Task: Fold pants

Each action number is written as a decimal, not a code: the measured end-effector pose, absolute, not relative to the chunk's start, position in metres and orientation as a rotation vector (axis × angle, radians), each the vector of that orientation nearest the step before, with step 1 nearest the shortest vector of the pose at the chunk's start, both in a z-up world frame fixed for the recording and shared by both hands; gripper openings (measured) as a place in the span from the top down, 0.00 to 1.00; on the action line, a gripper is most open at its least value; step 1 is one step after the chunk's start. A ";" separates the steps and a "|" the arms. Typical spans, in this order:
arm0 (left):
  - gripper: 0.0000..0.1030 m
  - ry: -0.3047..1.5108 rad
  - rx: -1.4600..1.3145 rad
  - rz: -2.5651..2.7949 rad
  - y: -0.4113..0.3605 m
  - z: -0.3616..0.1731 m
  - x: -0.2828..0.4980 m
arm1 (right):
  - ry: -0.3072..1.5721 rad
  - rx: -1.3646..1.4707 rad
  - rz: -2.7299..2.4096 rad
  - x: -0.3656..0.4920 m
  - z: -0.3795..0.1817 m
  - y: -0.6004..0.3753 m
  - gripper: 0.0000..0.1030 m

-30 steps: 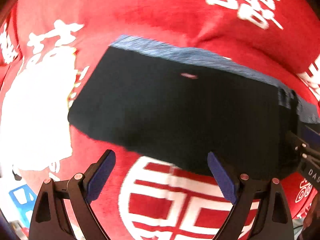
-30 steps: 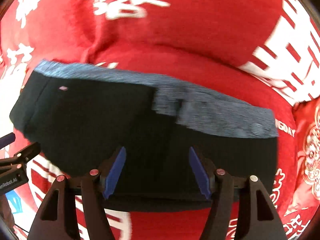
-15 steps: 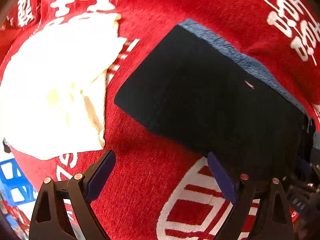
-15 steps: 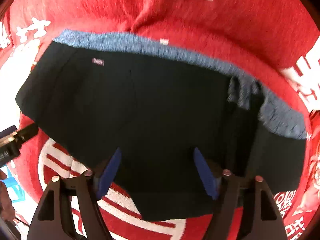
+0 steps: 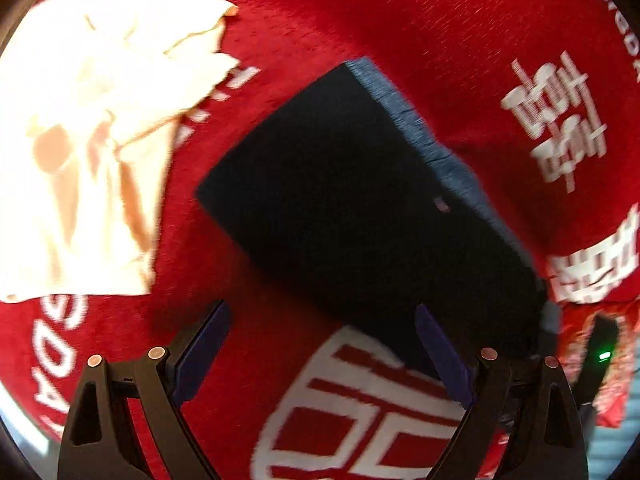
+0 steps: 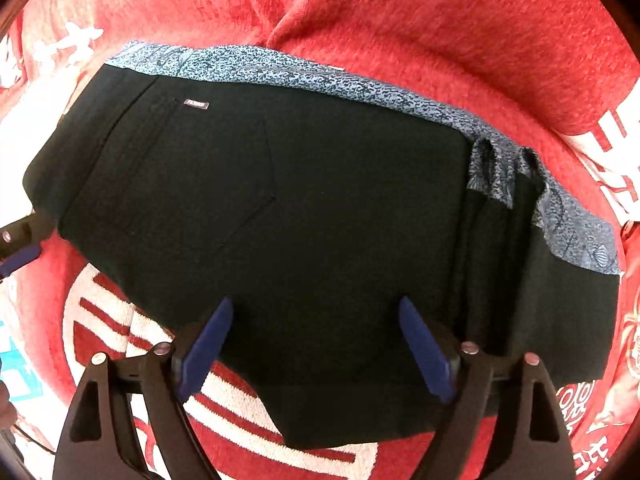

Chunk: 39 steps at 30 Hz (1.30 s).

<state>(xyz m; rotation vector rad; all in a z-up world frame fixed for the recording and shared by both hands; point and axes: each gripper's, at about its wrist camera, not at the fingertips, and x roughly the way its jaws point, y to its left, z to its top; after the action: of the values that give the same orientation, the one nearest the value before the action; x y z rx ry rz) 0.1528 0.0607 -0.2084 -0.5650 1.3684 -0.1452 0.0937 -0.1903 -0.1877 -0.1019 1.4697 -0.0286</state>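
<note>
The black pants point(image 6: 304, 216) lie folded into a compact rectangle on the red blanket point(image 6: 460, 40), with a blue speckled waistband point(image 6: 320, 80) along the far edge. They also show in the left wrist view point(image 5: 360, 220). My right gripper point(image 6: 316, 340) is open and empty, hovering over the near edge of the pants. My left gripper point(image 5: 320, 352) is open and empty, above the blanket just off the pants' left side. Its tip shows at the left edge of the right wrist view point(image 6: 20, 248).
A white and cream garment point(image 5: 92, 140) lies crumpled on the blanket to the left of the pants. The red blanket carries white lettering point(image 5: 380, 400) and is bunched in a ridge behind the pants. A dark device with a green light point(image 5: 604, 356) sits at the right.
Both grippers have drawn back from the pants. The left view has swung left, bringing the white garment into view. The right view now looks down over the whole folded pants.
</note>
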 end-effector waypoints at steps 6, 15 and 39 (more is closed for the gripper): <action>0.09 1.335 -0.649 -0.213 0.061 -0.220 0.158 | 1.469 -0.100 -0.018 0.101 -0.195 -0.185 0.13; 0.02 1.294 -0.722 -0.242 0.054 -0.210 0.162 | 1.464 -0.092 -0.008 0.101 -0.196 -0.197 0.13; 0.63 1.120 0.350 -0.073 -0.054 -0.182 0.147 | 1.439 0.141 0.224 0.194 -0.094 -0.208 0.14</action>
<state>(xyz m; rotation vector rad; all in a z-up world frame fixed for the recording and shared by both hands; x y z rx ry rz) 0.1473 -0.0539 -0.1818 0.3497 1.1195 -0.0735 0.1936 -0.2078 -0.0936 0.1411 1.4392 0.2242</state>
